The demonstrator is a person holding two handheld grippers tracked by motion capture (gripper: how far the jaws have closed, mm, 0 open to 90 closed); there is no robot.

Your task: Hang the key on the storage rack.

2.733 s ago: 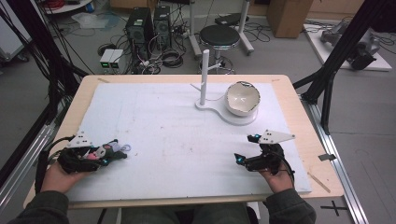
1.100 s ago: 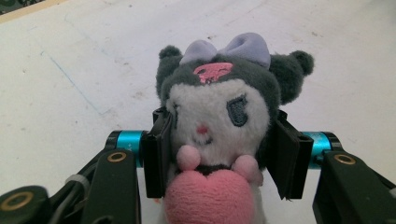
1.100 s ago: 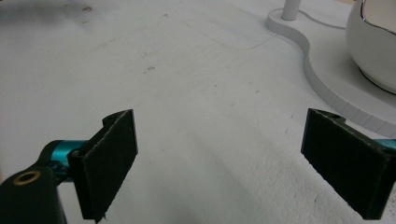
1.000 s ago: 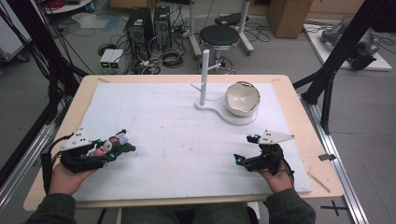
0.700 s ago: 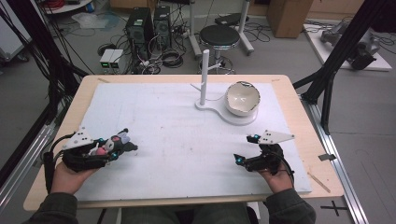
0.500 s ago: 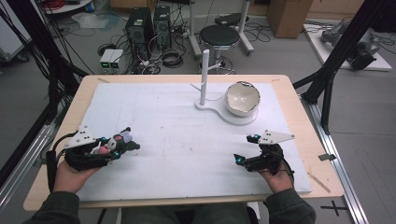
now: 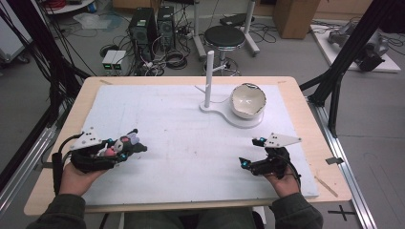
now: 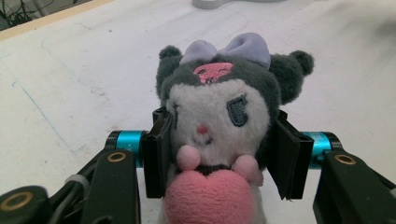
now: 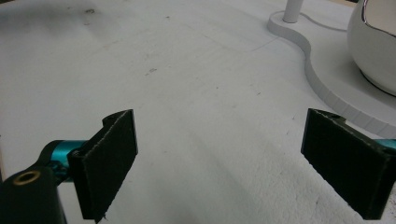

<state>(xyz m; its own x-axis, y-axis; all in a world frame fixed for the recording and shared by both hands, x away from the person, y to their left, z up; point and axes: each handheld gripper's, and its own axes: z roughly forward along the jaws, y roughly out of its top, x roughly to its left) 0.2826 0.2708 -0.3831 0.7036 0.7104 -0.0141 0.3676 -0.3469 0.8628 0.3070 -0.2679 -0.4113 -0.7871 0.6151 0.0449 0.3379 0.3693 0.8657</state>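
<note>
Pinching a fuzzy plush doll (image 8: 217, 121) between the flat black pads of the left gripper (image 8: 219, 158): grey rounded ears, lilac bow, soft pink heart nearest the camera. Holding the right gripper (image 9: 224, 163) spread wide over grainy white foam board (image 9: 187, 70), glossy white bowl (image 9: 378, 51) ahead to its right.

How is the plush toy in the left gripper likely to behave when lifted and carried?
The plush toy probably squashes: its cheeks bulge between the left gripper pads. It looks light and fuzzy, so unlikely to slip or break.
</note>
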